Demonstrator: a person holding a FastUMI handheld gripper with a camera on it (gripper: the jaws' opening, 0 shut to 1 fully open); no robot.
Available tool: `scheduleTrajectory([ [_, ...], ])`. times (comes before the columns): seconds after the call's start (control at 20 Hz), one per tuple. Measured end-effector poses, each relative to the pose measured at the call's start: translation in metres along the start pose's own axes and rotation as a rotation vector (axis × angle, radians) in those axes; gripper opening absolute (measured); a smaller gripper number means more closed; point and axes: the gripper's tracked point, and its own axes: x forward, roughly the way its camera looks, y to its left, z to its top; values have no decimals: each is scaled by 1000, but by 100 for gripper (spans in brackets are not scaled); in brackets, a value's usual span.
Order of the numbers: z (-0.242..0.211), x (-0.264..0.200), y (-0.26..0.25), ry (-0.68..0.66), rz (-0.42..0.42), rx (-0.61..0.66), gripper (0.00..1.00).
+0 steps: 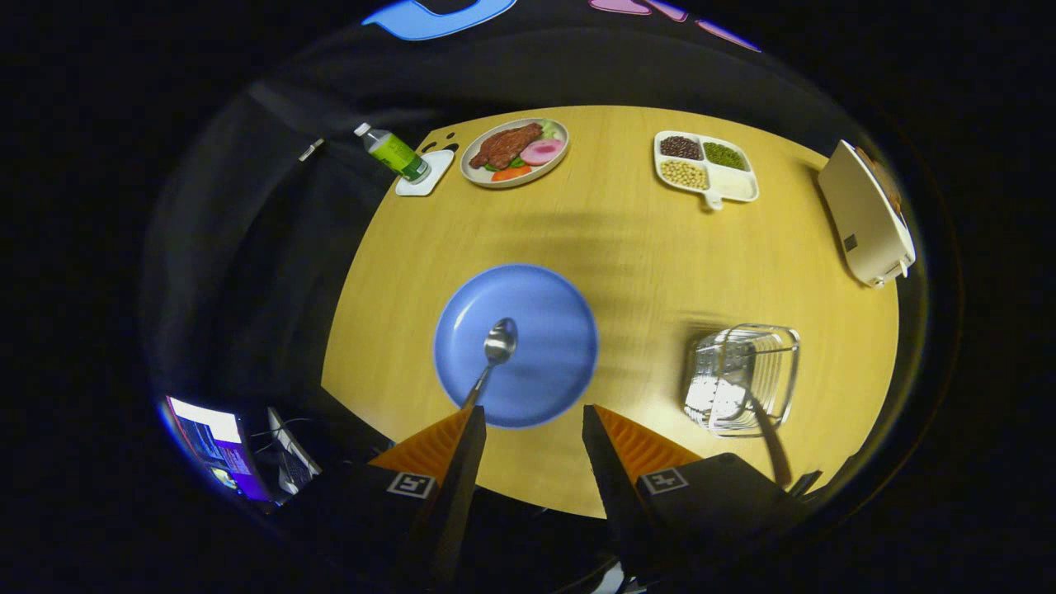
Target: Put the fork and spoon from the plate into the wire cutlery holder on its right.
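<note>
A round blue plate (544, 313) lies on the wooden table (643, 247), just ahead of my fingers. A metal spoon (497, 345) rests on it, bowl toward the plate's middle and handle running back to the plate's near rim beside my left fingertip. To the plate's right stands the wire cutlery holder (742, 378); a slim utensil handle (769, 441) leans out of it toward me, its head hidden inside. My gripper (533, 410) hangs well above the plate's near rim, open, with nothing between its fingers.
Along the table's far side are a green-labelled bottle (394, 153) on a white coaster, a plate of meat and vegetables (513, 151) and a white divided tray of beans (704, 165). A white appliance (866, 214) sits at the far right edge. A lit screen (214, 445) stands off the table.
</note>
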Motion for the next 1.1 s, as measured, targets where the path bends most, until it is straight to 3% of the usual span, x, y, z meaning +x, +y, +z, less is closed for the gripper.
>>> scheduleTrajectory([
  [0.25, -18, 61, 36, 45, -23, 18, 75],
  [0.75, -38, 138, 42, 118, -159, 12, 75],
  [0.85, -45, 147, 36, 147, -186, -8, 64],
  [0.9, -44, 149, 31, 142, -201, -21, 50],
  [0.95, -40, 147, 27, 151, -218, -28, 42],
  [1.0, -41, 149, 28, 154, -190, -30, 14],
  [1.1, -39, 148, 31, 151, -126, -7, 7],
])
